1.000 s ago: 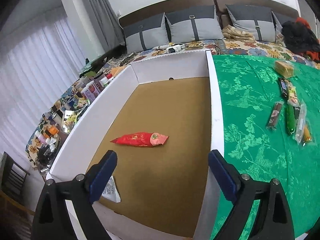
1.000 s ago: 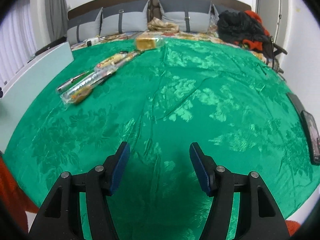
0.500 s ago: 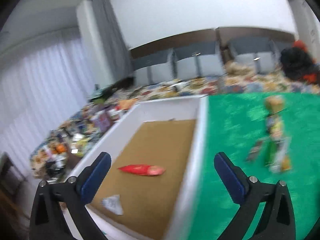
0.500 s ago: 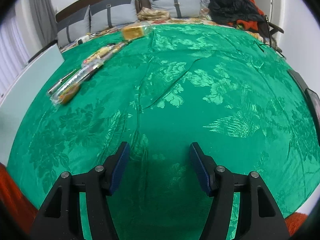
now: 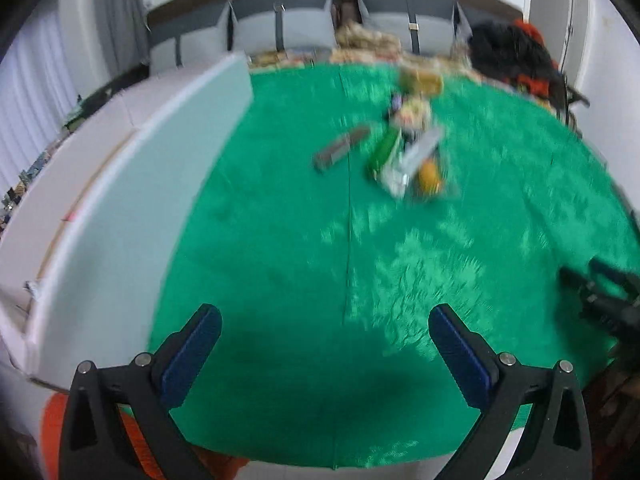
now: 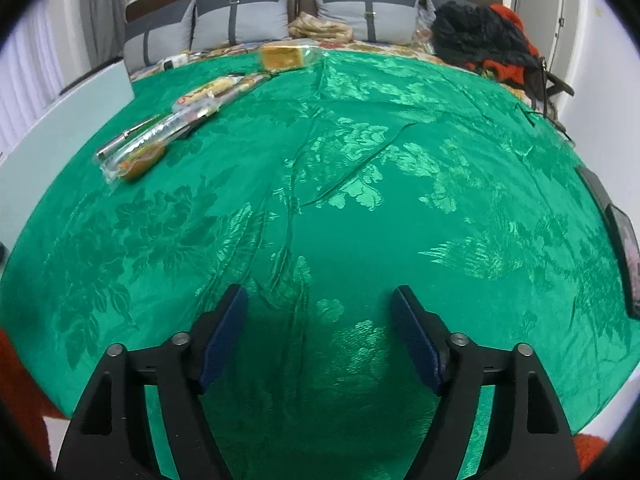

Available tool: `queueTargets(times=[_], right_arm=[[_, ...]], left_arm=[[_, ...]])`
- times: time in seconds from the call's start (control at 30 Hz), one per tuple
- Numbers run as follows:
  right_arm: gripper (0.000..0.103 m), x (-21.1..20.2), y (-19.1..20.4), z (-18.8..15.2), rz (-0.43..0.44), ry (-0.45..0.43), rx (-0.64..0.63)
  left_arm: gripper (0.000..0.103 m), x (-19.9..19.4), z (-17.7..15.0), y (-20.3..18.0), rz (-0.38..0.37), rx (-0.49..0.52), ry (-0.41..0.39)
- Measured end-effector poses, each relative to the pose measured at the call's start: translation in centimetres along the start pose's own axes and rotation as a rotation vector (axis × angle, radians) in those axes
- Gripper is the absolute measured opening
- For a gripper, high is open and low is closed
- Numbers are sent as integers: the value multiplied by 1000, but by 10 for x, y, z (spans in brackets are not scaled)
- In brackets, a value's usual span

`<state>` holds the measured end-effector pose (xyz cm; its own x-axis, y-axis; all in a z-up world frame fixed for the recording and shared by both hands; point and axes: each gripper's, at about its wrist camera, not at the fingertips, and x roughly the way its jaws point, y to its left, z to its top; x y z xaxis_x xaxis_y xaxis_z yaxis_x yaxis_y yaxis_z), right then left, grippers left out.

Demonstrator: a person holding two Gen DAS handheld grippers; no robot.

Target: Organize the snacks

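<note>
Jaws of the left gripper [image 5: 324,330] stand spread wide, nothing between them, over bare green cloth [image 5: 280,280]; in this blurred left wrist view the snacks [image 5: 404,148] show as a smeared cluster of a dark bar, a green packet and clear wrappers with something orange, lying well ahead of the jaws and a little right; the white box [image 5: 132,200] rises to their left. Jaws of the right gripper [image 6: 320,332] are opening, empty, above the cloth [image 6: 360,220]; in the right wrist view the snacks [image 6: 168,136] form a row of long clear-wrapped packets, far ahead and left of the jaws; a wrapped yellow cake [image 6: 282,58] sits beyond them.
</note>
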<state>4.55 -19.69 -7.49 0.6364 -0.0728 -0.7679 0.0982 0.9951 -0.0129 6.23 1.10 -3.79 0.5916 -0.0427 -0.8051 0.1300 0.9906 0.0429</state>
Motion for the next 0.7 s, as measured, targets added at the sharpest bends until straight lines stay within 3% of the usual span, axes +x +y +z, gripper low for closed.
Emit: queueTargets(times=[0.33,0.7], right_arm=[[82,-1,1,-2,-8,-19,1],[86,-1,2,-4,12,-16,-13]], left_arm=[[103,39,-15,5,5,-34,64],[103,38,-19,19,-16,-58,35]])
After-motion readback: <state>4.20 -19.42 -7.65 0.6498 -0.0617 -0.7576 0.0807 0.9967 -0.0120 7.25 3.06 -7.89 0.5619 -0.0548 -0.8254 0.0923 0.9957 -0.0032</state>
